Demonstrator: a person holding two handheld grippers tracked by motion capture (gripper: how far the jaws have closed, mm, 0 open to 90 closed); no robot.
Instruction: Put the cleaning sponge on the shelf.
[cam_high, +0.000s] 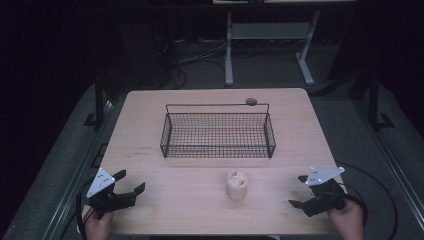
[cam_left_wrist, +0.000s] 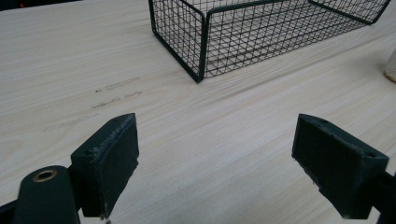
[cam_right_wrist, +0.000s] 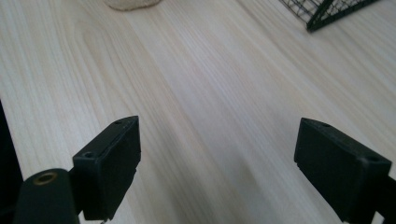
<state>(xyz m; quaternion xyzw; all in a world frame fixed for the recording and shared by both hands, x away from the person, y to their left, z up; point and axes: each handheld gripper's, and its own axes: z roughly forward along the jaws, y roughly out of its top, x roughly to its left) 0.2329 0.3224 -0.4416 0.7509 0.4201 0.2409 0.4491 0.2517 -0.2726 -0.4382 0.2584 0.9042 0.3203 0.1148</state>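
Note:
A black wire basket (cam_high: 218, 135) stands in the middle of the light wooden table (cam_high: 150, 110), and nothing lies inside it. In front of it sits a small pale beige lump-topped object (cam_high: 237, 184). My left gripper (cam_high: 131, 181) rests open near the front left corner, pointing toward the middle. At the front right, my right gripper (cam_high: 298, 191) is open too, with bare table between its jaws. The left gripper view shows the basket's corner (cam_left_wrist: 201, 46) ahead and the beige object's edge (cam_left_wrist: 390, 67) at the far right. The right gripper view catches the beige object (cam_right_wrist: 132, 3) at the top.
A small dark round thing (cam_high: 251, 101) sits on the basket's back rim. Behind the table a white desk frame (cam_high: 270, 37) and cables lie on the dark floor. Bare wood stretches on both sides of the basket.

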